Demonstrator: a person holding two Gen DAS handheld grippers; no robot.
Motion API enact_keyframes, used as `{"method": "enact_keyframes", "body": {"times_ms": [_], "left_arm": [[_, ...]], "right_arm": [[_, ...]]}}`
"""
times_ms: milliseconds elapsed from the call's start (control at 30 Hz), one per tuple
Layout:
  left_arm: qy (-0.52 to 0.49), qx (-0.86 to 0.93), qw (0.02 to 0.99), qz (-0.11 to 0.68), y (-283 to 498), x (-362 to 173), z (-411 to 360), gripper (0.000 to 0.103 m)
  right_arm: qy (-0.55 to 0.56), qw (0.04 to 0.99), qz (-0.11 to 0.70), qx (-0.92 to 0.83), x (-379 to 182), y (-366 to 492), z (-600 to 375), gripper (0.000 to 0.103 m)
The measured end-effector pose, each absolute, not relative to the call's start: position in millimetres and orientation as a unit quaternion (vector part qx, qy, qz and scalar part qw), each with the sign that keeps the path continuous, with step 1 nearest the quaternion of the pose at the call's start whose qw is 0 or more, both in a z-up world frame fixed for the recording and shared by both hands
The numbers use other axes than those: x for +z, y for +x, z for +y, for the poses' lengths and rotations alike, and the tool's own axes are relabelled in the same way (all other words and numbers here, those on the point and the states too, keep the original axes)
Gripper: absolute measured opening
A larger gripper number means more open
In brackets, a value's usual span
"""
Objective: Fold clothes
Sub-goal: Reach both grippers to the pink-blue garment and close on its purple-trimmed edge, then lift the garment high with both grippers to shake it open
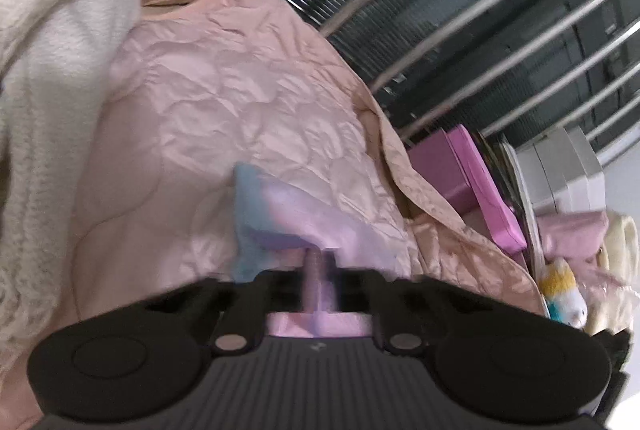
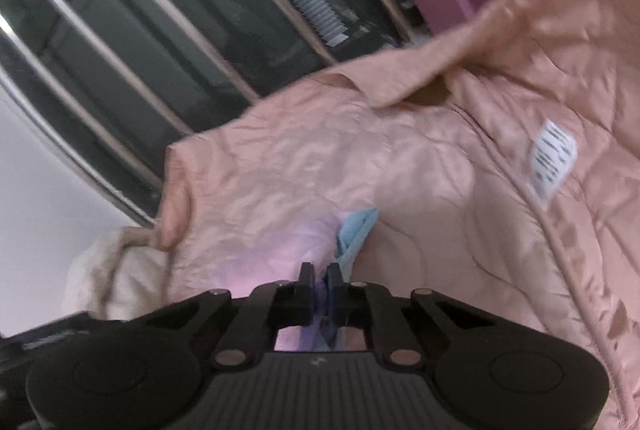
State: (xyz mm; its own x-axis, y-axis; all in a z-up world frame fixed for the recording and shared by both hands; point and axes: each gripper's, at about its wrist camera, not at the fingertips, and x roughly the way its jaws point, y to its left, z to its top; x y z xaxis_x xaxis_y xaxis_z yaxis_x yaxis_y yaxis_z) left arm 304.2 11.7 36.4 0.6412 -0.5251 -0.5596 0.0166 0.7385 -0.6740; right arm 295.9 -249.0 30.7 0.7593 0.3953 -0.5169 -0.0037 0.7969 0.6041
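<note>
A pale pink quilted jacket [image 1: 224, 102] fills the left wrist view and also the right wrist view [image 2: 420, 170], with a white care label [image 2: 550, 160] on its lining. My left gripper [image 1: 318, 270] is shut on a fold of a thin pink and light blue fabric [image 1: 276, 214] lying against the jacket. My right gripper [image 2: 320, 282] is shut on the same pink and blue fabric [image 2: 352, 234]. Both views are tilted and blurred.
A cream knitted garment [image 1: 48, 70] lies left of the jacket and shows in the right wrist view [image 2: 116, 270]. Metal bars [image 1: 480, 30] run behind. A magenta box [image 1: 472, 182], folded pink cloth and a small plush toy [image 1: 564, 294] sit at the right.
</note>
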Motion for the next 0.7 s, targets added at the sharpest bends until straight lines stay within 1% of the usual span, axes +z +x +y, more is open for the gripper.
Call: {"method": "enact_keyframes", "body": {"times_ms": [167, 333, 433, 567, 700], "left_arm": [[-0.326, -0.17, 0.861, 0.351, 277, 63, 14, 0.001], [-0.343, -0.19, 0.876, 0.282, 231, 118, 29, 0.001], [-0.33, -0.192, 0.896, 0.225, 180, 168, 34, 0.001], [-0.305, -0.211, 0.918, 0.138, 102, 249, 37, 0.001], [-0.279, -0.232, 0.93, 0.054, 16, 334, 37, 0.001]], "right_arm": [[0.281, 0.909, 0.276, 0.139, 77, 262, -242, 0.005], [0.276, 0.916, 0.231, 0.177, 130, 214, -243, 0.004], [0.257, 0.927, 0.183, 0.202, 175, 173, -245, 0.004], [0.231, 0.939, 0.109, 0.232, 240, 107, -247, 0.004], [0.179, 0.951, 0.034, 0.249, 314, 29, -242, 0.004]]}}
